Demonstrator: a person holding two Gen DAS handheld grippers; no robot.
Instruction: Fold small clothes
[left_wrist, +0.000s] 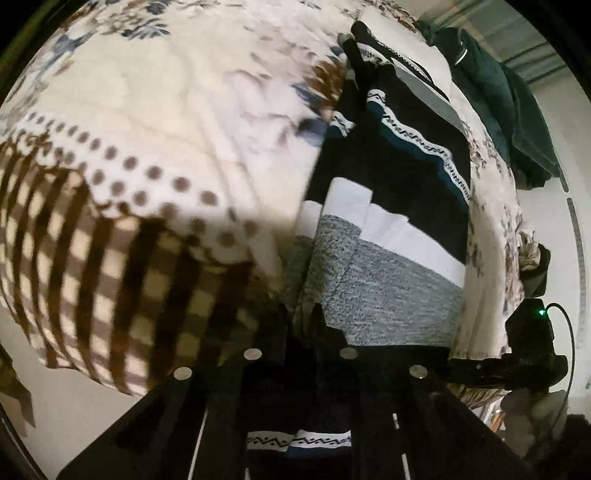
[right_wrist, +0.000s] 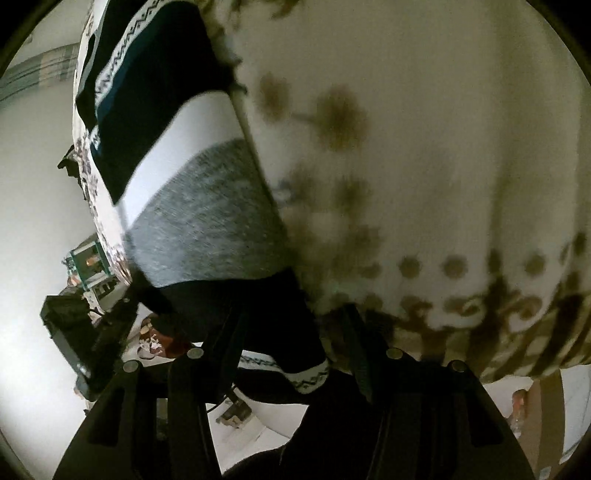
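Observation:
A small knit sweater (left_wrist: 391, 206) with black, teal, white and grey bands and zigzag trim lies on a patterned bedspread (left_wrist: 155, 122). My left gripper (left_wrist: 299, 314) is shut on the sweater's grey lower edge, and a trimmed fold hangs below the jaws. In the right wrist view the sweater (right_wrist: 192, 206) runs up to the left. My right gripper (right_wrist: 291, 332) is shut on its black part, and a zigzag cuff (right_wrist: 310, 376) hangs between the fingers. The other gripper (left_wrist: 528, 350) shows at the right edge of the left wrist view.
The bedspread (right_wrist: 424, 147) has flowers, brown dots and a brown check border at the near edge. A dark green garment (left_wrist: 495, 92) lies at the bed's far right. White walls and small clutter (right_wrist: 88, 266) lie beyond the bed.

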